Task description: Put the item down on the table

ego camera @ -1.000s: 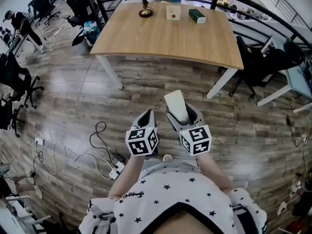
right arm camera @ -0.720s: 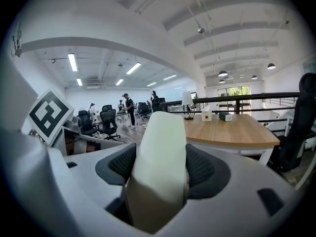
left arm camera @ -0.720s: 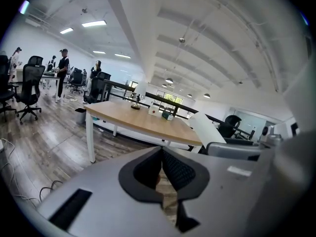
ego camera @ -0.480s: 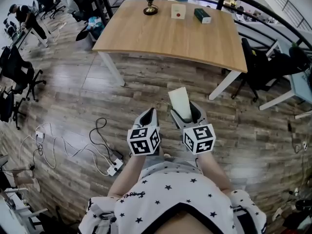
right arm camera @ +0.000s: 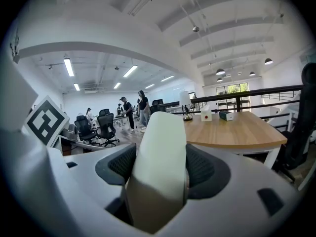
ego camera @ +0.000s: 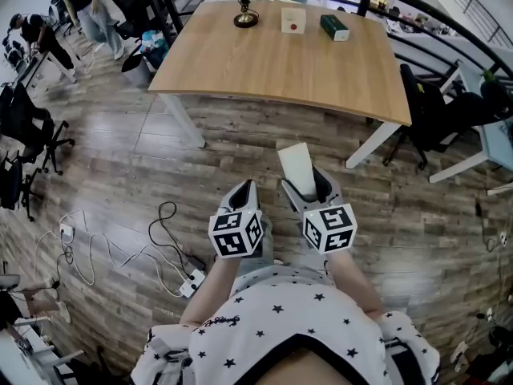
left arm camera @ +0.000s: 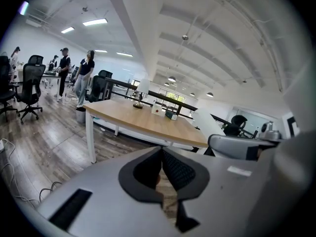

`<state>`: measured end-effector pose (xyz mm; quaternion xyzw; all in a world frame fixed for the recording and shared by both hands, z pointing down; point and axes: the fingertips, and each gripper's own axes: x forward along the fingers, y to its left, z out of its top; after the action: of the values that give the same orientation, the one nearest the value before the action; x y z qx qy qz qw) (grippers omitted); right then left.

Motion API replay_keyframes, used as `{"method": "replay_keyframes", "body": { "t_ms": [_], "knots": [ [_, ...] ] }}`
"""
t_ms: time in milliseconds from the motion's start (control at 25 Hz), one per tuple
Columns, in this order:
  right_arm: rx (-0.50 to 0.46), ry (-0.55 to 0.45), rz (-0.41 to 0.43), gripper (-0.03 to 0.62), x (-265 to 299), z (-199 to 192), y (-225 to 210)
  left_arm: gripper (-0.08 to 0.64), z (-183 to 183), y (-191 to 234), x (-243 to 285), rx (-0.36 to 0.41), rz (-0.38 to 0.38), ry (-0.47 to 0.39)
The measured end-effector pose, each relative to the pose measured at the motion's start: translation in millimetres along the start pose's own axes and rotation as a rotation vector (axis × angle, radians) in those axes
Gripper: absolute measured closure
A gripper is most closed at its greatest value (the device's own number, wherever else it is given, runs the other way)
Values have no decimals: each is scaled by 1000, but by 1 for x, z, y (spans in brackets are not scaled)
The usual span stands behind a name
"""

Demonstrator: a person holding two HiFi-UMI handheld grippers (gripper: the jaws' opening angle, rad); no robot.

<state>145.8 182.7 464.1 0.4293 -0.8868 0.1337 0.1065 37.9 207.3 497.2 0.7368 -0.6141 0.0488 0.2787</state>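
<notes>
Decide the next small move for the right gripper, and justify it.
Probably carry it forward toward the wooden table. The right gripper is shut on the pale flat item, and a stretch of floor lies between it and the table's near edge, so releasing now looks premature.

Cream item, tan wooden table, white star-dotted shirt.

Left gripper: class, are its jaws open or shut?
Shut. In its own view the left gripper has both jaws meeting, nothing between them.
</notes>
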Motion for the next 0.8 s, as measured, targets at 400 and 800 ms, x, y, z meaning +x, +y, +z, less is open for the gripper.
{"method": "replay_keyframes", "body": {
  "t_ms": [400, 800],
  "knots": [
    [1, -19, -34, 287, 102, 51, -31, 546, 64, 50, 85, 7, -33, 12],
    [-19, -42, -64, 287, 221, 115, -55, 546, 153, 113, 172, 18, -60, 0]
  ]
}}
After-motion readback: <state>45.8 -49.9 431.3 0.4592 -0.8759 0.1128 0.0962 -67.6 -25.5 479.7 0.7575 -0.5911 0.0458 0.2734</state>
